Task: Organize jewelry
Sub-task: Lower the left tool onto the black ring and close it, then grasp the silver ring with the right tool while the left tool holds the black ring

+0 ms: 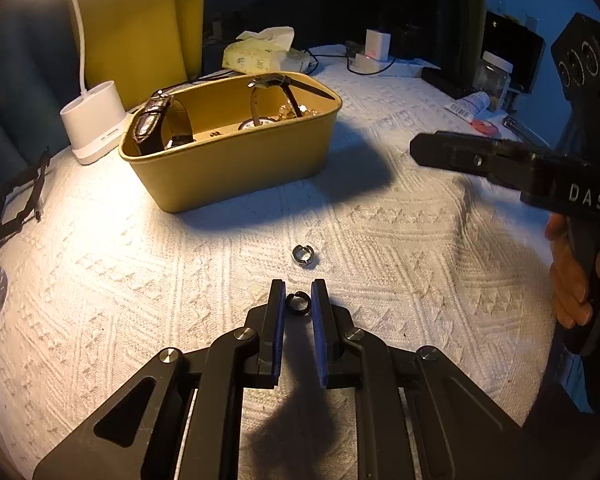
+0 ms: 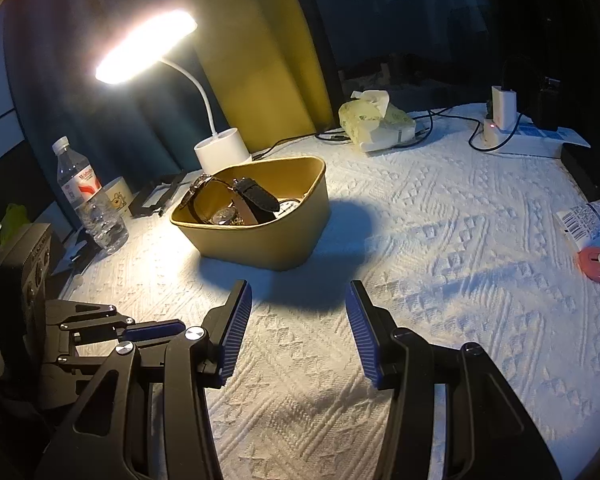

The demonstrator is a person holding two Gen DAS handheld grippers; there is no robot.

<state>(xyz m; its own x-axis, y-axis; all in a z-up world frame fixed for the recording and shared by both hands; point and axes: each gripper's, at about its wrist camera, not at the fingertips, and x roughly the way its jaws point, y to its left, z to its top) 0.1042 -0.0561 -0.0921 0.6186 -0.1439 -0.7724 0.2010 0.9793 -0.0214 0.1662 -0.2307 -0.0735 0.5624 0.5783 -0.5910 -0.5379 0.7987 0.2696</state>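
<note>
Black, small and rigid, the open hoop ring (image 1: 299, 303) is pinched betw. the narrow jaws of the left gripper (image 1: 299, 296), low on the white knit cloth (image 1: 380, 240) over the tabletop. It is judged v. light and slick, so it should be held across its outer sides, not at the gap. A silver ring (image 1: 303, 256) lies just beyond the tips; the right gripper (image 2: 300, 300) is held half open, nothing betw. its jaws, the yellow box (image 1: 228, 168) further ahead.

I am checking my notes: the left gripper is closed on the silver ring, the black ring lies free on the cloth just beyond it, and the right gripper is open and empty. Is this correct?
Not quite: the rings are swapped. In the left wrist view the left gripper is closed on the black ring, and the silver ring lies free on the cloth just beyond it. The right gripper is open and empty, as you wrote.
</note>
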